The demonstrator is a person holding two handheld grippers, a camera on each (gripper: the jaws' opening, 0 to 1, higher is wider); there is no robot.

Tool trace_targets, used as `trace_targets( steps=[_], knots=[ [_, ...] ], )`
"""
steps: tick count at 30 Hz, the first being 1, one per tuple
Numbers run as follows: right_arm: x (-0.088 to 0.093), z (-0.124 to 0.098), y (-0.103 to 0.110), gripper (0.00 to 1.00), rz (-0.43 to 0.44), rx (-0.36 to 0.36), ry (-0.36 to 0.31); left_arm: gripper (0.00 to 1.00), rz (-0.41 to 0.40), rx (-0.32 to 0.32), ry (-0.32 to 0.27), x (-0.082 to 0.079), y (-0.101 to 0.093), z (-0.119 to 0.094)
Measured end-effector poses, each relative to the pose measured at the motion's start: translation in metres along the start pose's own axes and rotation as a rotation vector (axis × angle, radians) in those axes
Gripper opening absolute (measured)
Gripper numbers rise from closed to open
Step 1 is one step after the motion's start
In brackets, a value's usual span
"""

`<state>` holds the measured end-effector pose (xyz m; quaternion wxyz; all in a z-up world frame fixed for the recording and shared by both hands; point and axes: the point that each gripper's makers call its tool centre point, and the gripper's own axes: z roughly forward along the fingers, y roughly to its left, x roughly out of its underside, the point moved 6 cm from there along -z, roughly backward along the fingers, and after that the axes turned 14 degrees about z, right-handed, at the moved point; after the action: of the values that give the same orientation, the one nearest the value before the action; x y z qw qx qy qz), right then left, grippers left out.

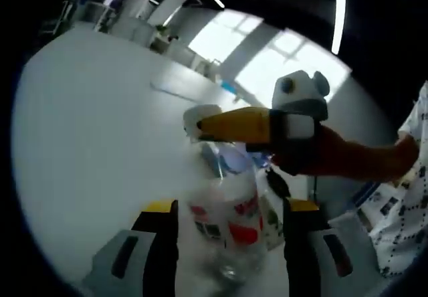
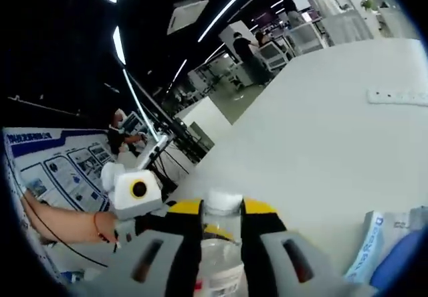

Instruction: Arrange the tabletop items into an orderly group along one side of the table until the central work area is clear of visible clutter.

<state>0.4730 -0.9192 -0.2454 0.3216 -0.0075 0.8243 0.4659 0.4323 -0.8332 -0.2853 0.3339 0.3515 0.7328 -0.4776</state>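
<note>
Both pairs of jaws are clamped on the same clear plastic bottle [image 1: 231,227], and I read that as a two-handed hold. In the left gripper view my left gripper [image 1: 231,243] has its dark jaws pressed against the bottle's body, one on either side of the printed label, low on the bottle. The right gripper [image 1: 200,126] comes in from the right of that view, its yellow jaw tips at the white cap [image 1: 200,118], with a person's hand [image 1: 334,158] behind it.

In the right gripper view the right gripper [image 2: 223,233] has its jaws narrow around the bottle [image 2: 221,263] just under the cap [image 2: 225,200], gripping the neck. The left gripper's body sits to the left in that view.

My judgement is that the body grip keeps the bottle steady while the neck grip either guides it or works the cap; I cannot tell which.

The bottle is over the white table [image 1: 100,130], whose surface beyond it is largely bare. A flat white strip [image 2: 396,97] lies far across the table, and a blue-and-white packet [image 2: 381,243] sits near, at the right of the right gripper view. I would expect both to need gathering to one side, along with the bottle.
</note>
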Motion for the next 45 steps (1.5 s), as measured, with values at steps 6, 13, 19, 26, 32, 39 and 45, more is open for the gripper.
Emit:
trace_targets(
  steps=[6,13,19,26,32,39,45],
  knots=[
    [0.001,-0.002,0.004,0.18,-0.018,0.001,0.003,0.54,0.003,0.024,0.007,0.004,0.000,0.002],
    [0.001,-0.004,0.007,0.18,-0.023,0.000,0.001,0.40,0.008,0.029,-0.008,0.005,0.001,0.002],
    [0.001,-0.004,0.010,0.18,-0.031,0.002,-0.001,0.39,0.005,0.035,-0.013,0.004,0.001,0.001],
    [0.002,-0.006,0.014,0.18,-0.044,0.000,0.003,0.37,0.013,0.046,-0.012,0.004,0.000,0.000],
    [-0.003,-0.009,0.020,0.18,-0.060,-0.008,-0.009,0.37,0.059,0.045,-0.012,-0.004,0.001,-0.002],
    [-0.017,-0.010,0.026,0.17,-0.080,-0.028,-0.038,0.37,0.099,0.037,-0.033,-0.019,0.004,-0.004],
    [-0.033,-0.011,0.030,0.18,-0.103,-0.042,-0.074,0.37,0.148,0.029,-0.054,-0.035,0.010,-0.003]
  ],
)
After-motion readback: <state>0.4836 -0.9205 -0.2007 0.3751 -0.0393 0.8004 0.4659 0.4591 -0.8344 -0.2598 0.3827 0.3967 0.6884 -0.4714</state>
